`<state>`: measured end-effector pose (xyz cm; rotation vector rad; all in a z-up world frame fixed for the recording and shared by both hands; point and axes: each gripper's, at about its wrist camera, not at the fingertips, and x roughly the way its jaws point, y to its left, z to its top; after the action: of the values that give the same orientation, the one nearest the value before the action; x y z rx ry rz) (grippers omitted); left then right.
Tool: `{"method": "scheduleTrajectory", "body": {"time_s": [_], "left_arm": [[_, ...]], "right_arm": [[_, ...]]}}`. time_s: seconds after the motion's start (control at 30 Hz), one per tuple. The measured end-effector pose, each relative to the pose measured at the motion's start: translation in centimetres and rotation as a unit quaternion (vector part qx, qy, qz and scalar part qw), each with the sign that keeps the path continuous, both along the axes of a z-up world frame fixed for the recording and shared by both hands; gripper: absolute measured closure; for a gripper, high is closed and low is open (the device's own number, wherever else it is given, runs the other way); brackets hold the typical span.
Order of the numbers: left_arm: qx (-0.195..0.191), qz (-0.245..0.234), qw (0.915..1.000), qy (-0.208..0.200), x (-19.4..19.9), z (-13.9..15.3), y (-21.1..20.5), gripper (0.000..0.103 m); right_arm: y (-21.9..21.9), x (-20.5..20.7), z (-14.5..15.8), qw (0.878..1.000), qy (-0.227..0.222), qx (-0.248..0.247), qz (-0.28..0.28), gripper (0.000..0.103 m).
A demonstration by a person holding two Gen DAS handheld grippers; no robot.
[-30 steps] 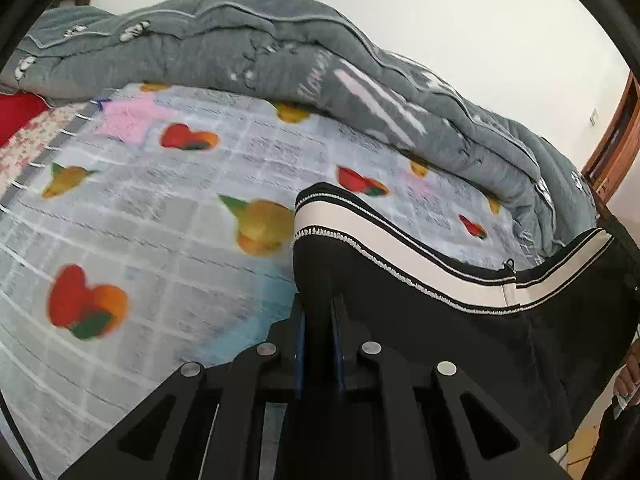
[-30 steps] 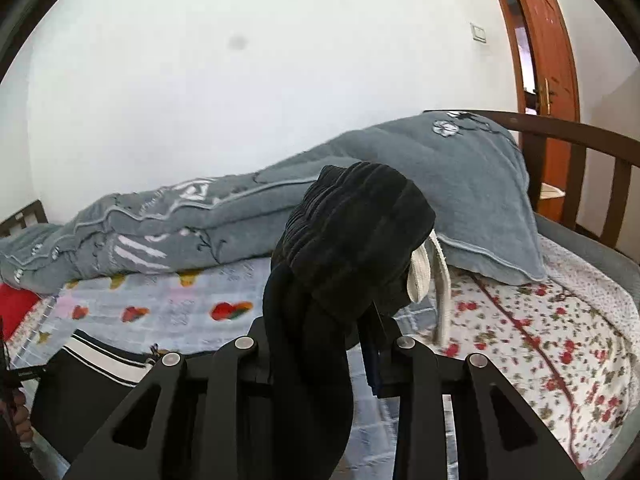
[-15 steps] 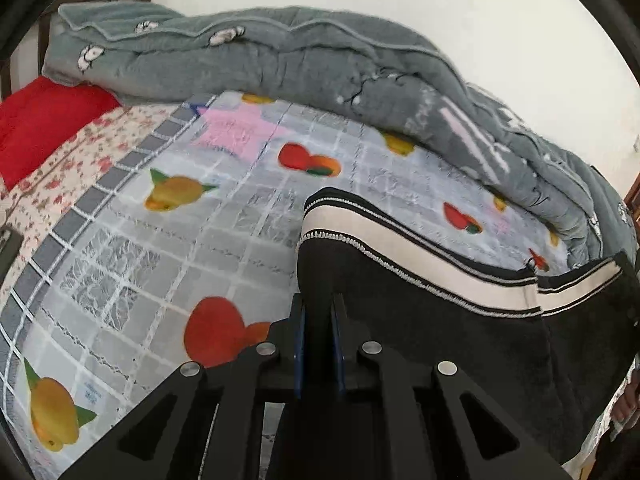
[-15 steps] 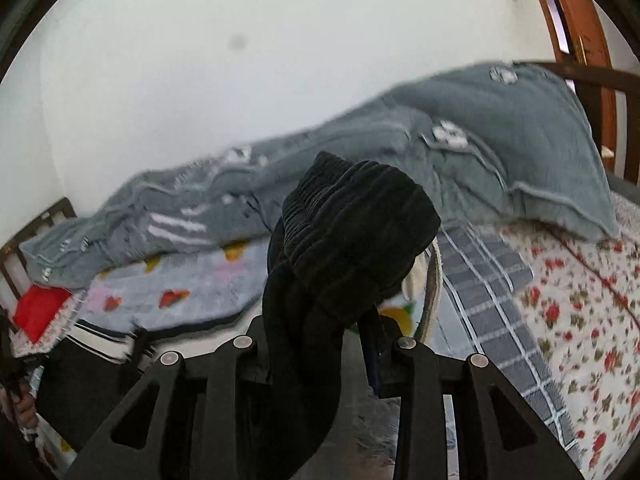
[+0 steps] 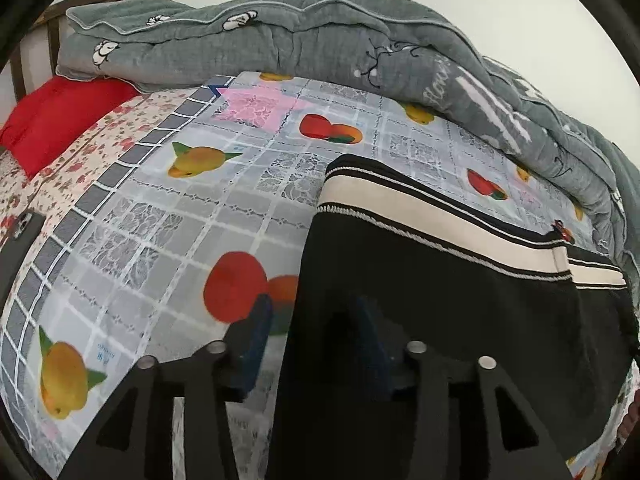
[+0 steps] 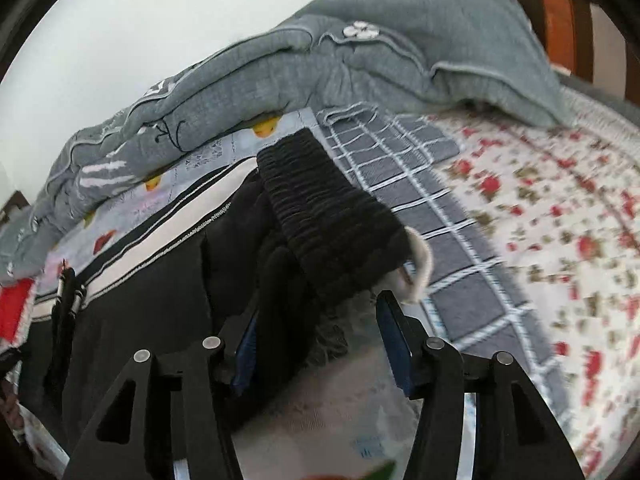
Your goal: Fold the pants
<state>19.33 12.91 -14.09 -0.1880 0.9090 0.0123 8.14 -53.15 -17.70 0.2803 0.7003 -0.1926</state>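
Left wrist view shows the left gripper point(image 5: 310, 340) opening, its pads no longer pressing the black pants point(image 5: 440, 300) that lie on the fruit-print sheet point(image 5: 160, 232), cuff end between the jaws. Their long axis runs rightward to the waistband point(image 6: 332, 220), where the right gripper point(image 6: 320, 340) is opening too, cloth loose between its jaws

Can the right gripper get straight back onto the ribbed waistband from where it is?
Probably yes. The right gripper, jaws opening, sits just short of the ribbed waistband lying on the bed, and nothing stands between them.
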Motion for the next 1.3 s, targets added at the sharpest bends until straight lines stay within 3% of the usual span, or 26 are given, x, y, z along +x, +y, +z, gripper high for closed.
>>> {"method": "scheduleTrajectory", "body": {"time_s": [0.13,0.3,0.4,0.53,0.6,0.93,1.3], "left_arm": [[-0.014,0.005,0.9999,-0.001,-1.5,0.2,0.5,0.057],[-0.056,0.007,0.9984,0.009,-3.7,-0.6,1.4,0.052],[-0.084,0.001,0.9963,0.018,-4.9,-1.6,1.7,0.051],[-0.103,-0.001,0.9946,0.008,-6.2,-2.0,2.0,0.047],[-0.115,-0.006,0.9933,0.007,-6.6,-2.2,2.1,0.046],[-0.119,-0.01,0.9929,-0.004,-5.6,-2.8,2.4,0.037],[-0.126,-0.031,0.9914,-0.018,-5.3,-3.0,2.8,0.036]], "right_arm": [[1.6,-1.2,2.3,0.998,-0.023,-0.052,-0.008,0.05],[3.8,-2.1,3.5,0.997,-0.05,-0.052,0.031,0.049],[4.8,-0.9,2.0,0.997,-0.03,-0.043,0.051,0.049],[5.1,1.4,-1.9,0.998,0.059,-0.016,0.035,0.049],[5.6,0.7,-1.6,0.998,0.047,-0.029,0.034,0.049],[7.3,-2.4,1.3,0.998,0.024,-0.038,0.036,0.049],[12.0,-4.5,3.5,0.996,0.003,-0.091,0.001,0.049]]}}
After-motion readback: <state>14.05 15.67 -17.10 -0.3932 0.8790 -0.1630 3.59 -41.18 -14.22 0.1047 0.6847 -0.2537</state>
